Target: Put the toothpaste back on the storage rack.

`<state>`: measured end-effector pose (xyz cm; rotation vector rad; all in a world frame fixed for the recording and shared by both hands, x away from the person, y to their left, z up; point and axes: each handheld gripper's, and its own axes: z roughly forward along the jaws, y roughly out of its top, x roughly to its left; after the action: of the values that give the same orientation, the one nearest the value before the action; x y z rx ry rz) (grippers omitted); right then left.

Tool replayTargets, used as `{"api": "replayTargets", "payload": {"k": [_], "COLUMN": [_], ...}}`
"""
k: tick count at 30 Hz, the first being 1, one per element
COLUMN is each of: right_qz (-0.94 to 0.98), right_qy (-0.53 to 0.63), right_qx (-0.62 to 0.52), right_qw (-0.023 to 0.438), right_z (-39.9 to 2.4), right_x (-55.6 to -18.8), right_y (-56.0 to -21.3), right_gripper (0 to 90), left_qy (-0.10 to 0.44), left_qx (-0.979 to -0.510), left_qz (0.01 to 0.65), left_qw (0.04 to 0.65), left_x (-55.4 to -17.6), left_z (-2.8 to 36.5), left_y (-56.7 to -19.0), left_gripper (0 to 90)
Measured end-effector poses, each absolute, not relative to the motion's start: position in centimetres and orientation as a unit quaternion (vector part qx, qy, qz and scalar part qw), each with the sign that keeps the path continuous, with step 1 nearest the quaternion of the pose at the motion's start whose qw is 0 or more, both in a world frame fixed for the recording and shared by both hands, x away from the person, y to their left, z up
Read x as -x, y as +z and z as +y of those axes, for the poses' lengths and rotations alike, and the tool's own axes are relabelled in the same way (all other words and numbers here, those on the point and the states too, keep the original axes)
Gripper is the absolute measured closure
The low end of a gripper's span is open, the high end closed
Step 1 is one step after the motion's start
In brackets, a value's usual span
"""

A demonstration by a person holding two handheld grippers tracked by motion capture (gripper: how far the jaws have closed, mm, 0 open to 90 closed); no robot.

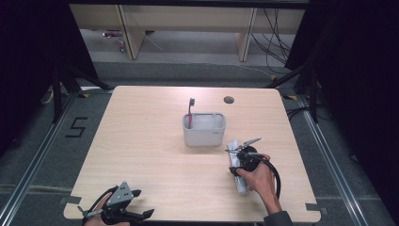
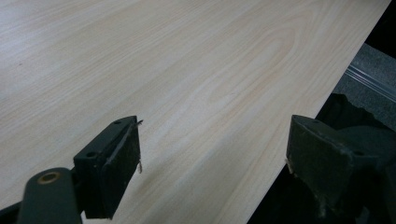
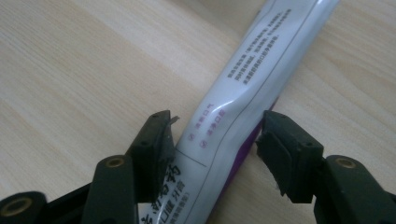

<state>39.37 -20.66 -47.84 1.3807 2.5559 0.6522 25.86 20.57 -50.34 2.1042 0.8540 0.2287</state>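
While the toothpaste tube (image 3: 243, 107) lies flat on the bench (image 1: 150, 155) between the right tool's (image 3: 217, 140) half-open jaws, one pad touching it, a grey tub (image 1: 204, 129) beyond holds a toothbrush (image 1: 190, 112).

A white plastic toothpaste tube (image 3: 233, 116) with purple edging and small printed text lies flat on the pale wooden table. It rests toward the near right, its length running near to far.

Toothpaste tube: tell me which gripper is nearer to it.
Right. The right gripper sits over the tube, one jaw on each side of it. The left gripper hovers at the table's near left corner, far from the tube.
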Motion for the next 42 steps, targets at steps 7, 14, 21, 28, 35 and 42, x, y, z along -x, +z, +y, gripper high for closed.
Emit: {"api": "replayTargets", "payload": {"k": [7, 14, 21, 28, 35, 42], "right_qz": [0.862, 0.868, 0.883, 0.896, 0.911, 0.916], "right_qy": [0.21, 0.194, 0.172, 0.143, 0.115, 0.103], "right_qx": [-0.457, -0.452, -0.431, -0.414, -0.388, -0.381], "right_qw": [0.07, 0.063, 0.07, 0.069, 0.074, 0.067], "right_z": [-21.3, -21.5, -21.5, -21.3, -20.6, -20.3], "right_x": [-39.6, -39.3, -39.7, -40.6, -41.5, -42.1], "right_y": [-48.1, -47.9, -47.3, -46.5, -46.9, -47.2], "right_gripper": [52.9, 56.2, 61.2, 72.2, 72.9, 73.1], "left_qy": [0.09, 0.094, 0.095, 0.087, 0.096, 0.088], "left_qx": [-0.838, -0.847, -0.846, -0.837, -0.844, -0.845], "left_qz": [0.34, 0.333, 0.335, 0.342, 0.337, 0.335], "left_qw": [0.417, 0.404, 0.404, 0.418, 0.406, 0.407], "left_x": [-25.9, -25.9, -25.9, -25.7, -25.8, -25.8], "left_z": [20.6, 20.7, 20.7, 20.4, 20.5, 20.6], "left_y": [-50.3, -50.3, -50.3, -50.3, -50.4, -50.3], "left_gripper": [17.3, 17.3, 17.3, 17.3, 17.3, 17.3]}}
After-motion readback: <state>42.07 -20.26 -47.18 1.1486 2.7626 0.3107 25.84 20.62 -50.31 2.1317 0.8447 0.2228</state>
